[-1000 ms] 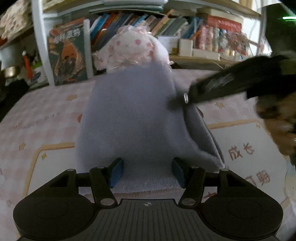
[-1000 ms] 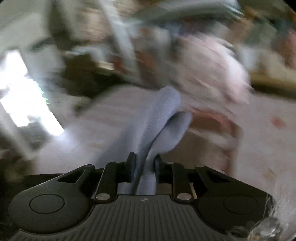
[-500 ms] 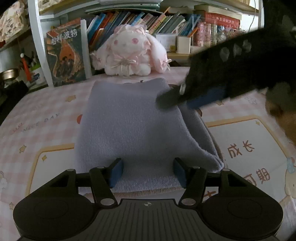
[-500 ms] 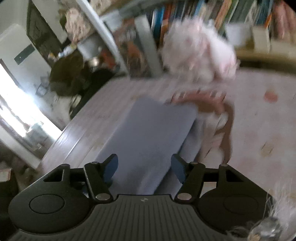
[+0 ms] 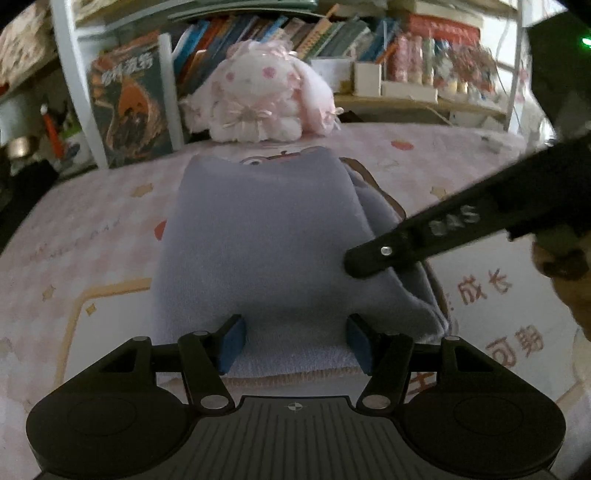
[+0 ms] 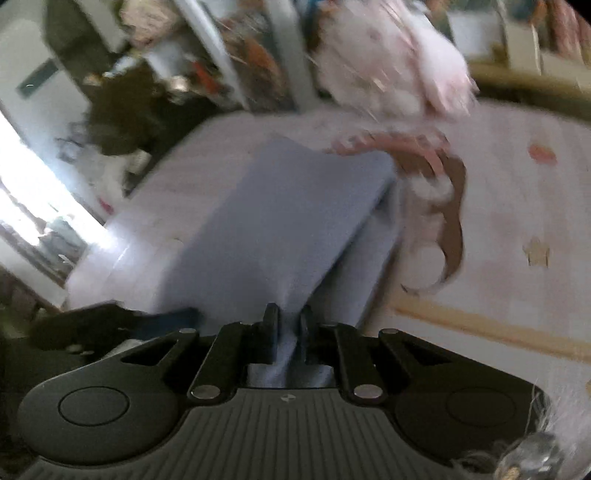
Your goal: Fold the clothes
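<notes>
The left gripper (image 5: 293,341) stands spread wide at the near hem of the folded blue garment (image 5: 266,236) on the pink mat (image 5: 491,295), printed 成长 at 3 o'clock. The right gripper (image 6: 286,332), open half a second ago, now pinches the garment's right edge

The room was dim. Daylight glared white through a window (image 6: 33,206) on the left of the right wrist view, blown out. That view was smeared with motion blur; the left one stayed fairly sharp, though the bookshelf (image 5: 258,33) bowed at the fisheye edges.
</notes>
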`<state>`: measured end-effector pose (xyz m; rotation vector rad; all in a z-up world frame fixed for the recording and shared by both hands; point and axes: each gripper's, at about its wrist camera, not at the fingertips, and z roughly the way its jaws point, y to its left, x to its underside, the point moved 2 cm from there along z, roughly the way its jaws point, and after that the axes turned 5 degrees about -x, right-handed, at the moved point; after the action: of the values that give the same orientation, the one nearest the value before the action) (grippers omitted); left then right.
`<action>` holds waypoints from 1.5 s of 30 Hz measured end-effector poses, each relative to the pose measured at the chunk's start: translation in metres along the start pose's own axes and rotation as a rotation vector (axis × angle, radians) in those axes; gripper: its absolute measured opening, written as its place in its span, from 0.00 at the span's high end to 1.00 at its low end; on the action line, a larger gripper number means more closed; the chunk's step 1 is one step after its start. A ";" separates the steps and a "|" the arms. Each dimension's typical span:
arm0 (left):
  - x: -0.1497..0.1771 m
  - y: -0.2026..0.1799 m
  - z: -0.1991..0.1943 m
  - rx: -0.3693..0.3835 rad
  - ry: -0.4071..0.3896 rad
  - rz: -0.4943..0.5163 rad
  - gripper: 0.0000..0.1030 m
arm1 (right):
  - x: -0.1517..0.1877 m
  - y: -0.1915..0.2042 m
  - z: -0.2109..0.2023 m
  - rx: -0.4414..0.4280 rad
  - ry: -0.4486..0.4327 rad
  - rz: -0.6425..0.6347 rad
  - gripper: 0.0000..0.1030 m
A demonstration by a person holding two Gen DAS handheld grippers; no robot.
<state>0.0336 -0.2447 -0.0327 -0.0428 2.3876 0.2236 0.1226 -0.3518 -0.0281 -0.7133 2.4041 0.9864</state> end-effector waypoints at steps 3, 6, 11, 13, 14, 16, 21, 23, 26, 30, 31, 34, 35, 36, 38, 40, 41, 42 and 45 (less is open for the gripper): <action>0.000 0.001 -0.002 0.008 0.001 0.004 0.40 | 0.000 0.000 0.001 0.003 -0.001 -0.006 0.89; 0.000 0.006 -0.010 0.022 -0.001 -0.006 0.40 | -0.001 0.002 -0.001 0.009 -0.007 -0.002 0.88; -0.006 0.030 -0.036 0.029 -0.068 -0.073 0.39 | -0.001 0.008 -0.013 0.041 -0.043 0.004 0.83; -0.009 0.044 -0.045 0.031 -0.094 -0.114 0.36 | -0.001 0.009 -0.022 0.061 -0.067 0.011 0.71; -0.011 0.054 -0.046 0.030 -0.103 -0.145 0.34 | 0.000 0.009 -0.027 0.070 -0.079 0.025 0.67; -0.016 0.076 -0.043 0.034 -0.109 -0.218 0.32 | 0.000 0.006 -0.034 0.078 -0.100 0.077 0.58; -0.024 0.127 -0.008 0.103 -0.022 -0.407 0.26 | -0.001 -0.005 -0.035 0.116 -0.111 0.239 0.37; -0.026 0.142 0.013 0.142 0.049 -0.456 0.26 | 0.001 -0.006 -0.031 0.128 -0.099 0.284 0.32; -0.025 0.145 0.032 0.222 0.095 -0.477 0.26 | 0.005 -0.007 -0.022 0.151 -0.082 0.328 0.29; -0.025 0.147 0.057 0.329 0.153 -0.500 0.26 | 0.012 -0.009 -0.011 0.166 -0.075 0.417 0.29; -0.025 0.148 0.063 0.356 0.167 -0.506 0.26 | 0.014 -0.009 -0.009 0.161 -0.078 0.442 0.29; -0.024 0.150 0.074 0.420 0.193 -0.537 0.26 | 0.017 -0.005 -0.003 0.161 -0.080 0.474 0.29; -0.024 0.150 0.078 0.441 0.201 -0.548 0.26 | 0.016 -0.003 -0.001 0.166 -0.085 0.471 0.29; -0.024 0.150 0.079 0.454 0.201 -0.549 0.27 | 0.016 -0.001 0.001 0.170 -0.086 0.469 0.29; -0.026 0.146 0.080 0.471 0.203 -0.536 0.29 | 0.014 0.003 0.005 0.180 -0.087 0.465 0.36; -0.028 0.141 0.080 0.473 0.203 -0.514 0.36 | 0.013 0.009 0.008 0.210 -0.086 0.444 0.43; -0.029 0.140 0.079 0.462 0.203 -0.499 0.43 | 0.012 0.013 0.008 0.224 -0.089 0.417 0.46; -0.030 0.138 0.075 0.456 0.192 -0.478 0.47 | 0.011 0.018 0.008 0.239 -0.091 0.390 0.55; -0.035 0.131 0.058 0.433 0.128 -0.362 0.55 | 0.009 0.037 0.004 0.288 -0.114 0.273 0.67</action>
<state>0.0861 -0.1064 -0.0313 -0.2893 2.4517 -0.4779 0.0941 -0.3288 -0.0172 -0.2247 2.5130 0.7326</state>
